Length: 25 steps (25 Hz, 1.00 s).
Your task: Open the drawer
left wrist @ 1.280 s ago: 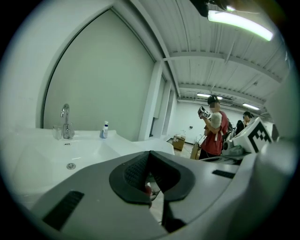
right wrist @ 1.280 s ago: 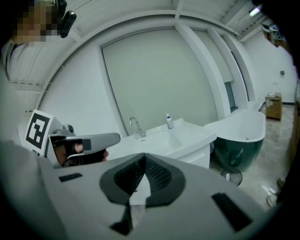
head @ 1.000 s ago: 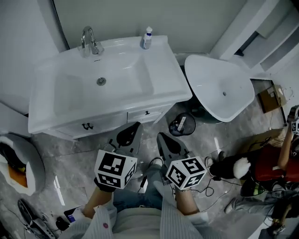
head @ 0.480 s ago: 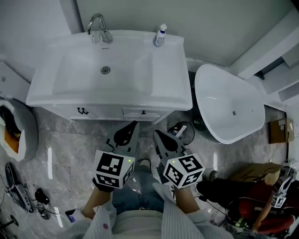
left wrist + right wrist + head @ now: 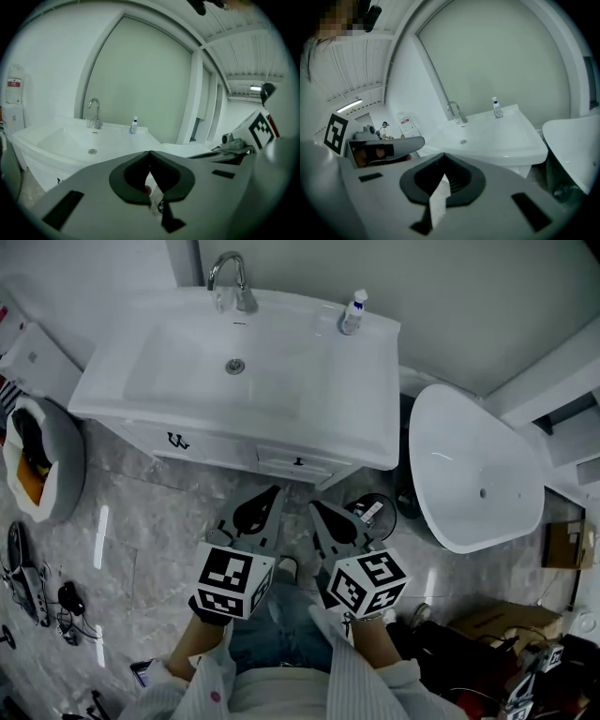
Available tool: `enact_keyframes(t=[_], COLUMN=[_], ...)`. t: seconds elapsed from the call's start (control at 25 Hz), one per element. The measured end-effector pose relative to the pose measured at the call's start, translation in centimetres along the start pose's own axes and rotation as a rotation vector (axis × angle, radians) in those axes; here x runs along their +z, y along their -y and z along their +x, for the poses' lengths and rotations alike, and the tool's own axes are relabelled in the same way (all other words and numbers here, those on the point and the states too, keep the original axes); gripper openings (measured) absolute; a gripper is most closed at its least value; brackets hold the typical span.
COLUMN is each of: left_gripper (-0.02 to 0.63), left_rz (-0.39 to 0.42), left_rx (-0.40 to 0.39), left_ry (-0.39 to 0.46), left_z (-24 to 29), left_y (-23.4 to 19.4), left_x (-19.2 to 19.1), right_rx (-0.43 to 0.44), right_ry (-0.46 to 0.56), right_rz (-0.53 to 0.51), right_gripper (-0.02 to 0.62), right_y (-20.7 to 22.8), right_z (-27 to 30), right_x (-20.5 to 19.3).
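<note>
A white vanity (image 5: 112, 404) carries a sink, and below its front edge on the right is a small drawer (image 5: 298, 463) with a dark knob, closed. My left gripper (image 5: 273, 491) and right gripper (image 5: 314, 507) hang side by side over the marble floor, a short way in front of the drawer and touching nothing. Both are shut with nothing between the jaws; the tips meet in the left gripper view (image 5: 150, 152) and in the right gripper view (image 5: 443, 154). The sink (image 5: 89, 140) lies ahead of both.
A faucet (image 5: 232, 277) and a small bottle (image 5: 353, 310) stand on the vanity top. Cabinet door handles (image 5: 176, 440) sit left of the drawer. A white oval basin (image 5: 478, 474) and a black bin (image 5: 370, 514) are at the right. A grey bag (image 5: 42, 460) lies left.
The head view has swung left, so the vanity and white basin sit further right in the picture. Both grippers stay shut in front of the body, slightly nearer the drawer.
</note>
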<state>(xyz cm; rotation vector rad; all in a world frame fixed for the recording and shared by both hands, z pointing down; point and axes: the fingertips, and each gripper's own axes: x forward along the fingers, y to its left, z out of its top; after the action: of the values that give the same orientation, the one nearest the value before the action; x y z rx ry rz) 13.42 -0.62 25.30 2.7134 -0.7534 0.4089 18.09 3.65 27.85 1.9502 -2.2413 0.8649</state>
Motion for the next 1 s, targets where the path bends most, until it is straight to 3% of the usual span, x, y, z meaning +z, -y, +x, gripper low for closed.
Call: enact_keyframes(t=[0.56,1.0], left_gripper=[0.015,0.015], left_rz=[0.017,-0.016], left_rx=[-0.035,-0.029], left_ry=[-0.084,-0.162], left_z=[1.6,6.3], left_y=[-4.3,-6.1], left_x=[-2.5,-8.1], right_rx=[-0.045,-0.081], right_ry=[-0.046,-0.102], right_rz=[0.04,0.019], right_gripper=[0.009,0.009], right_y=[0.9,5.4], right_z=[5.3,9.5], right_x=[-1.5,-4.8])
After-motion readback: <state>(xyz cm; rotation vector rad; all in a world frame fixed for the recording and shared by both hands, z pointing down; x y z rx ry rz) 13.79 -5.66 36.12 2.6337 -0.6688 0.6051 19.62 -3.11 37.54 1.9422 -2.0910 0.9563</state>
